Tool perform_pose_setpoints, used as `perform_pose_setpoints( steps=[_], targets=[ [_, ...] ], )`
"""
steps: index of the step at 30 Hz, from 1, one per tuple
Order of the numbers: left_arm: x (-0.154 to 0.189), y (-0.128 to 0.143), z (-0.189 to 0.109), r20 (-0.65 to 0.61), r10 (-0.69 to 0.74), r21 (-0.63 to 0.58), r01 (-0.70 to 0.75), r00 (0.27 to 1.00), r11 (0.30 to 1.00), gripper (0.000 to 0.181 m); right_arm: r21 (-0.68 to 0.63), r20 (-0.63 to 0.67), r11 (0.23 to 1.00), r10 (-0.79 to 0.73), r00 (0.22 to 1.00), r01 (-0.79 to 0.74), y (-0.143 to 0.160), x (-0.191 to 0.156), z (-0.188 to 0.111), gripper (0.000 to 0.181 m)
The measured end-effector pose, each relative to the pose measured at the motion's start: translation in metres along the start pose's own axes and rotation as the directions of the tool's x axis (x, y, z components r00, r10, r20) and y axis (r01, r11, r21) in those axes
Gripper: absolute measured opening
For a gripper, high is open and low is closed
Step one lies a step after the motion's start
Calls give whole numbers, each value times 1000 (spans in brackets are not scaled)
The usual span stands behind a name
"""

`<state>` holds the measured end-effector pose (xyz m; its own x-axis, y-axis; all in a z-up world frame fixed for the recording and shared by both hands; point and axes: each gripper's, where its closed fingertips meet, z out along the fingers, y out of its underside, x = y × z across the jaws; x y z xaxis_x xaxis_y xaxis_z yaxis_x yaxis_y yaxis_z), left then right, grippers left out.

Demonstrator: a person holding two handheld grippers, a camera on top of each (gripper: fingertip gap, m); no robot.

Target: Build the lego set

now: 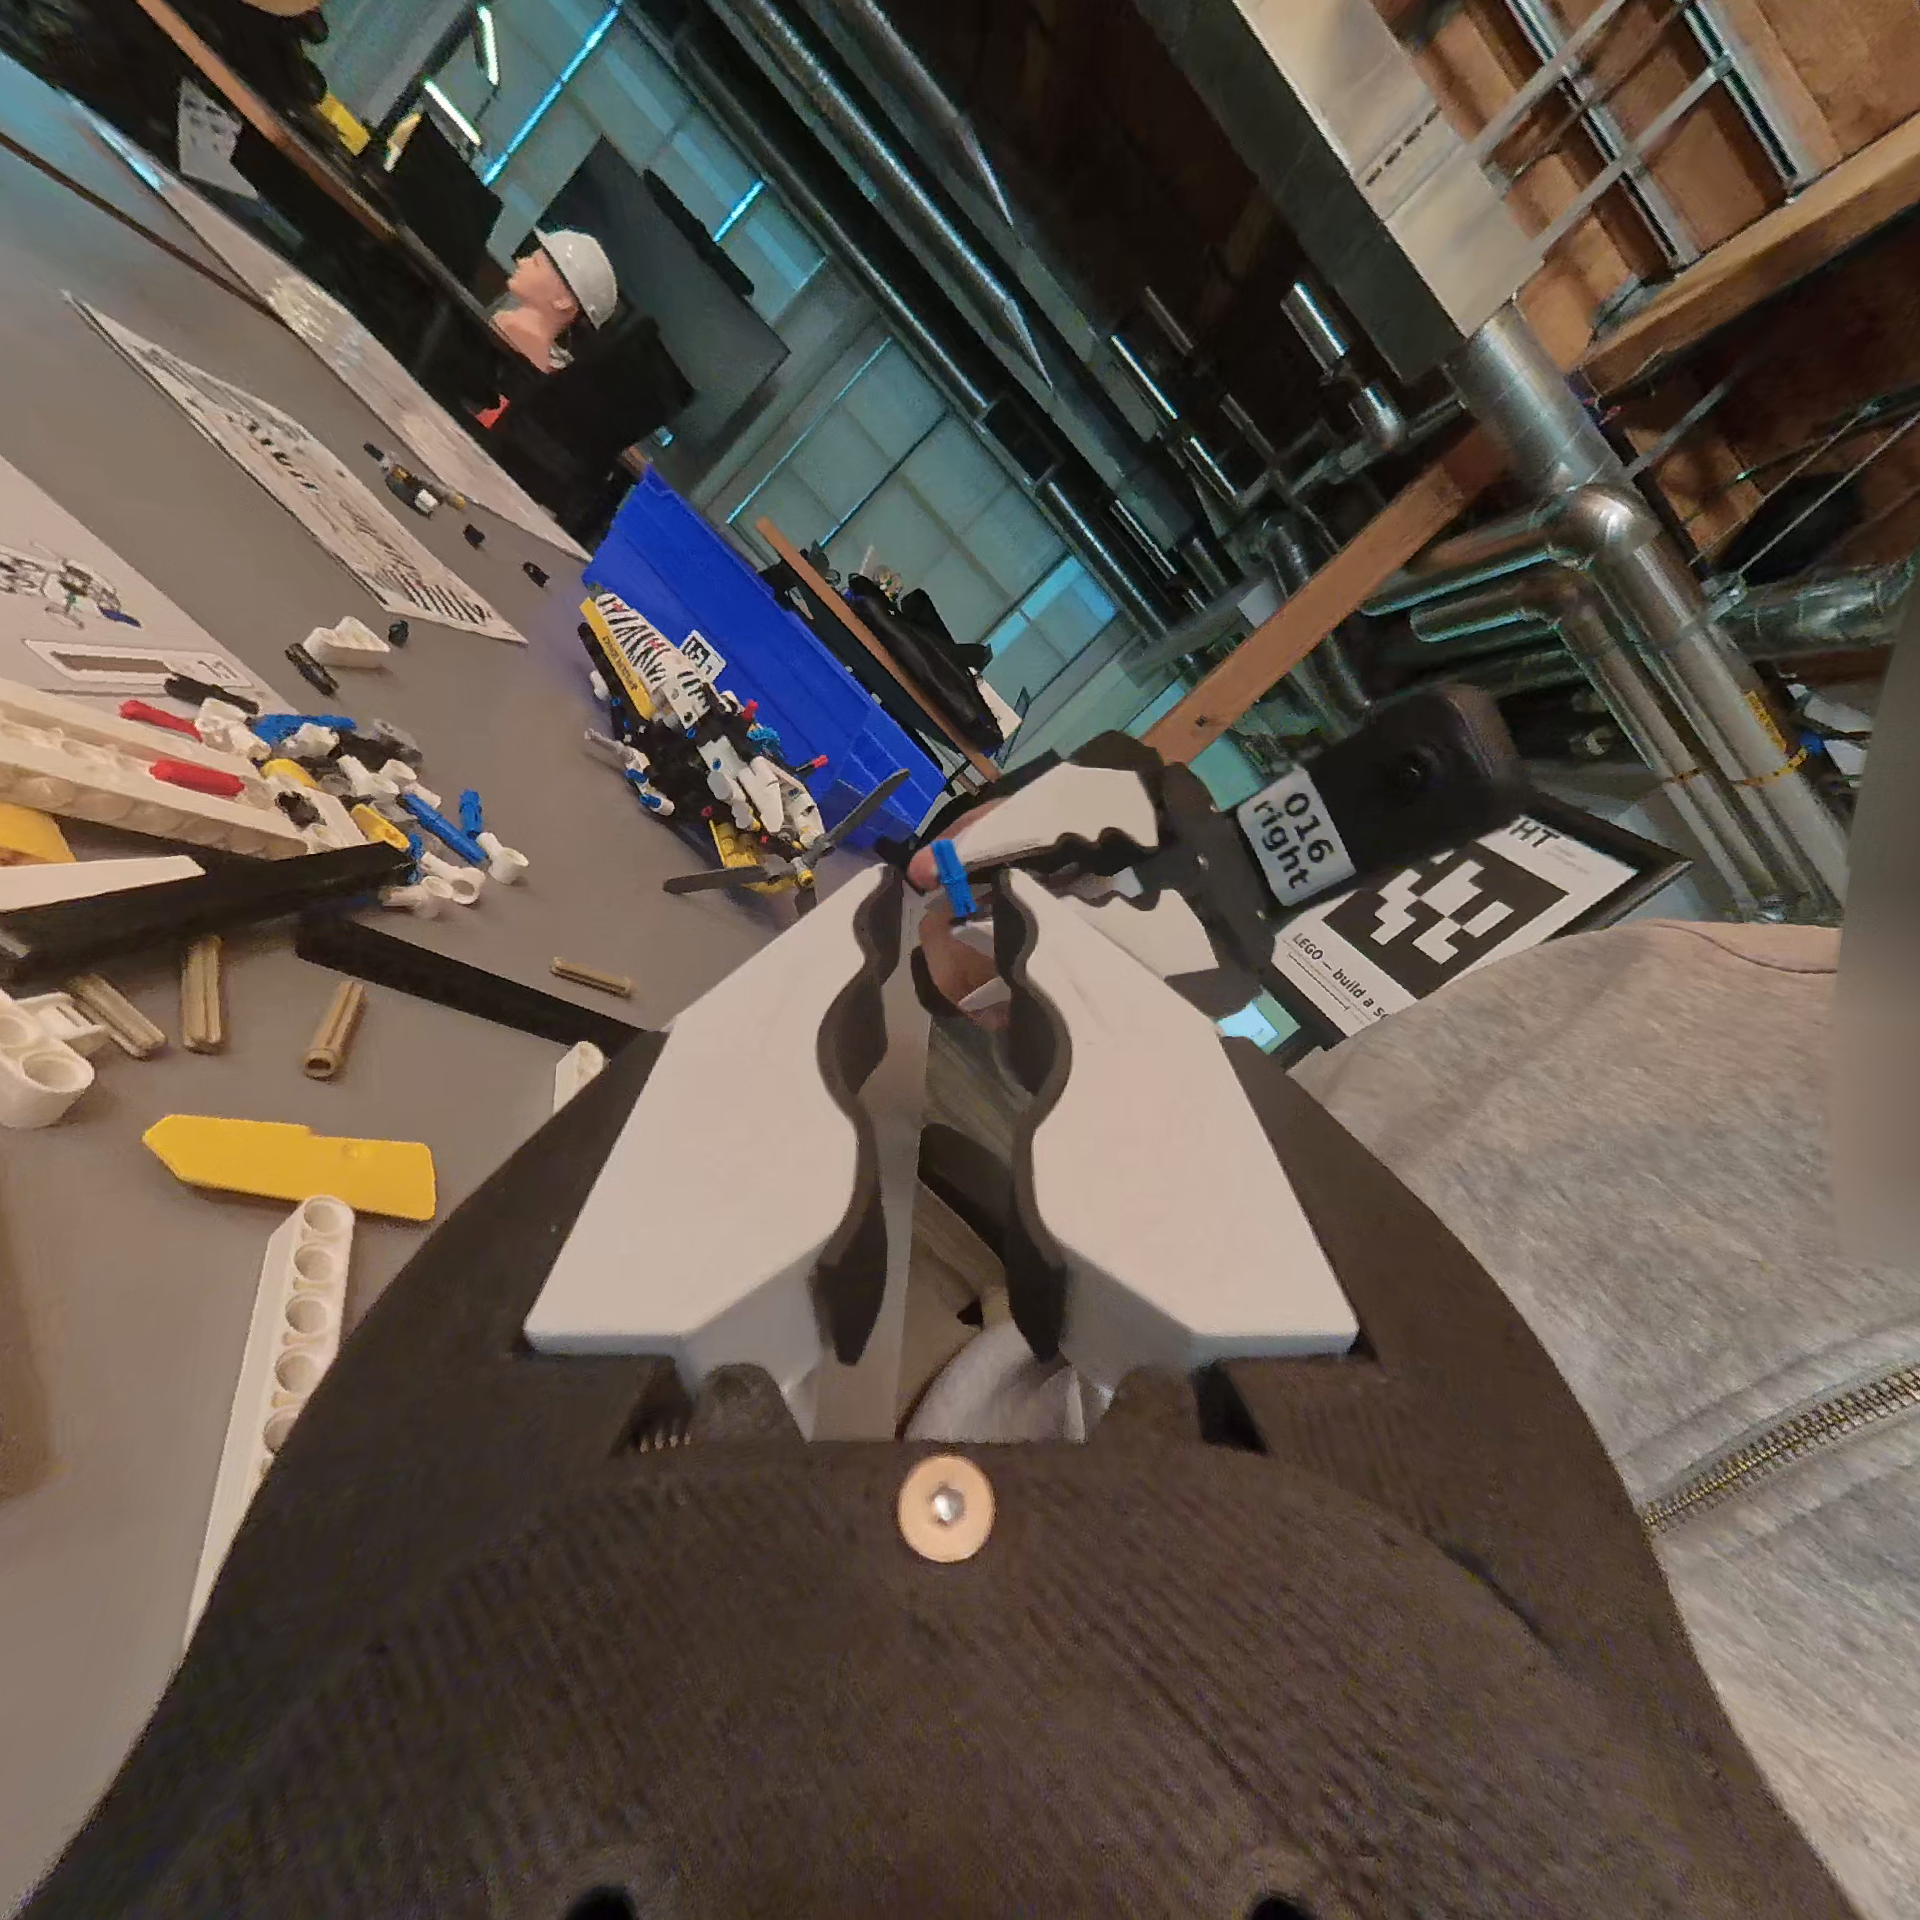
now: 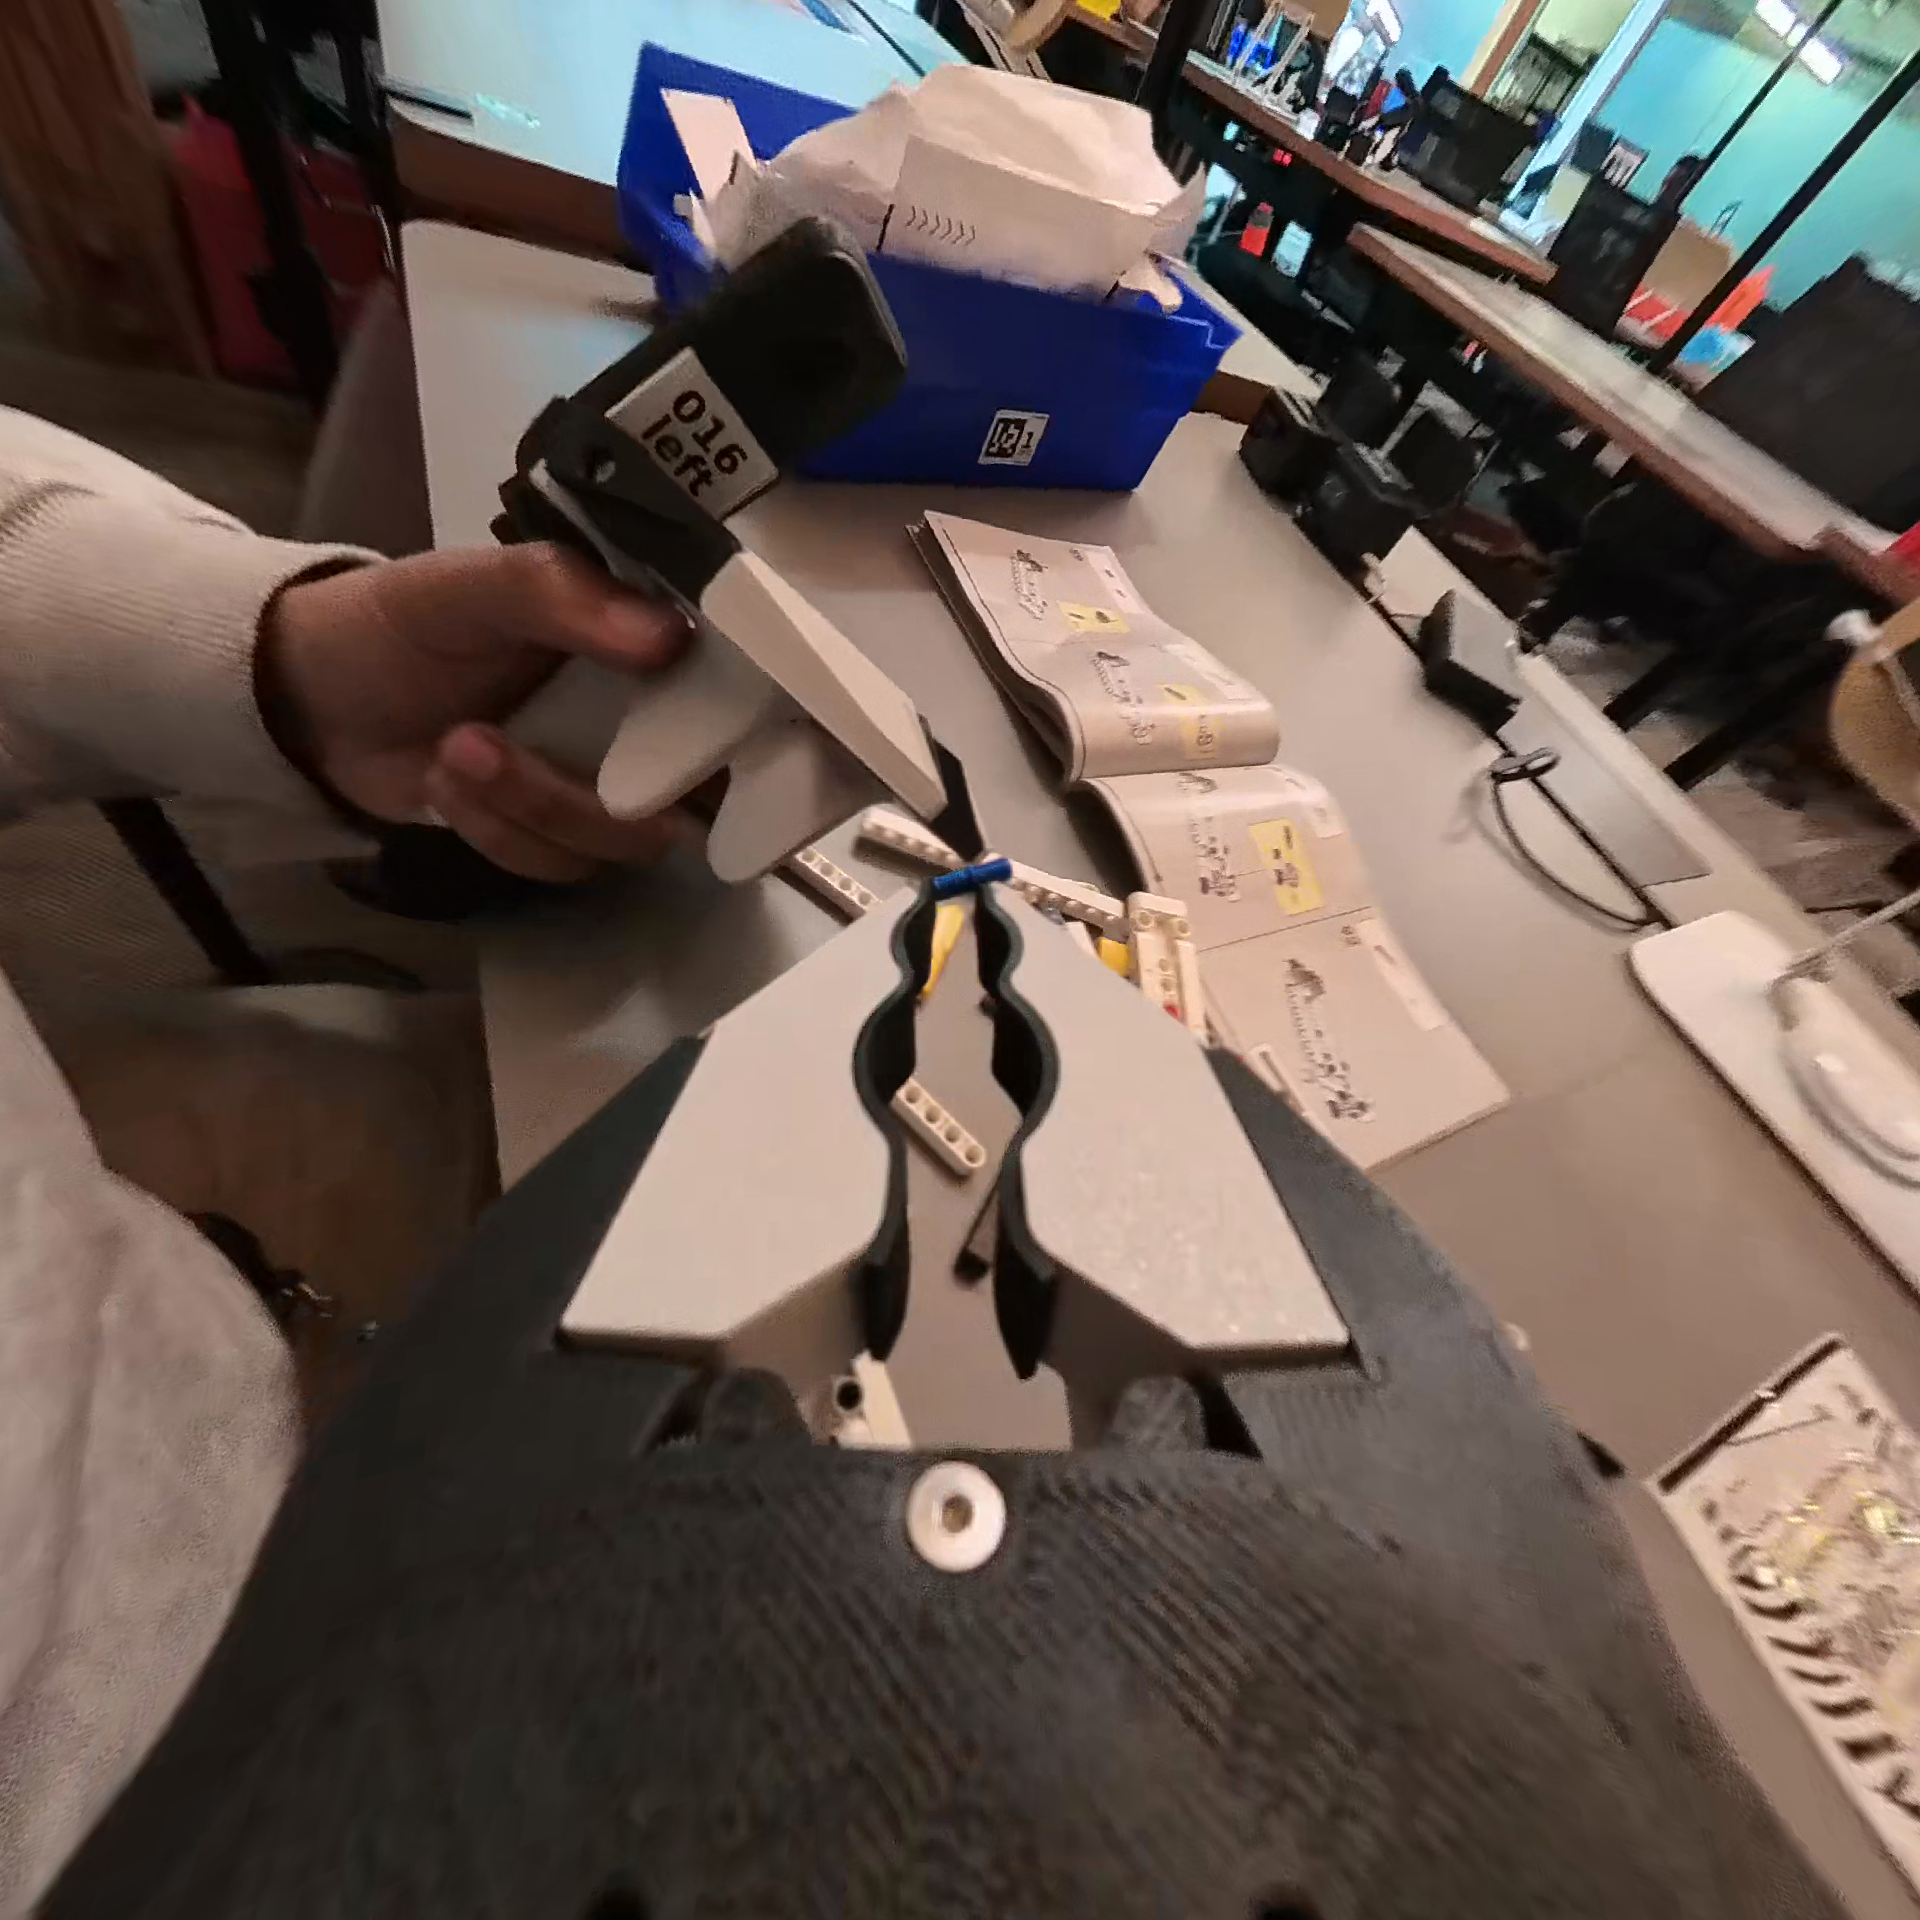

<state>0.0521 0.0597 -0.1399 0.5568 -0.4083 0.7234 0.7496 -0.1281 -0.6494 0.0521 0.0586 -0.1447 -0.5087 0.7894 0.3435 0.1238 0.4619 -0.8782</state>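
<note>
Blue peg (image 2: 970, 876): short, ridged, clamped crosswise in right tongs (image 2: 964, 894) tips. Left tongs (image 1: 940, 904) narrowly apart, empty, close opposite, above worktop (image 2: 1382, 748).

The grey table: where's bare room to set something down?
Bare grey shows between the blue bin and the open booklet, and right of the booklet up to the white pad, though a cable lies there. A narrower strip lies between the loose pieces and the half-built model. The pile itself is crowded.

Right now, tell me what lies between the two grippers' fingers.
Only the blue pin, clamped across the right gripper's tips; the left gripper hovers just beside it. The right wrist view shows it best.
</note>
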Motion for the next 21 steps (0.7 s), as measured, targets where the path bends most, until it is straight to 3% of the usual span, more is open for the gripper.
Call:
perform_pose_setpoints(
  steps=[10, 13, 21],
  targets=[
    [0, 5, 3, 7, 17, -30, -17, 1000, 999, 13, -76, -64, 958, -282, 957, 277, 3, -5, 1, 5],
    [2, 5, 2, -8, 13, -29, -13, 1000, 999, 5, -79, -59, 947, -316, 947, 311, 4, -8, 1, 5],
    [6, 8, 3, -37, 6, -51, -8, 999, 999, 6, -41, -18, 946, -324, 946, 323, 2, -16, -3, 5]
  ],
)
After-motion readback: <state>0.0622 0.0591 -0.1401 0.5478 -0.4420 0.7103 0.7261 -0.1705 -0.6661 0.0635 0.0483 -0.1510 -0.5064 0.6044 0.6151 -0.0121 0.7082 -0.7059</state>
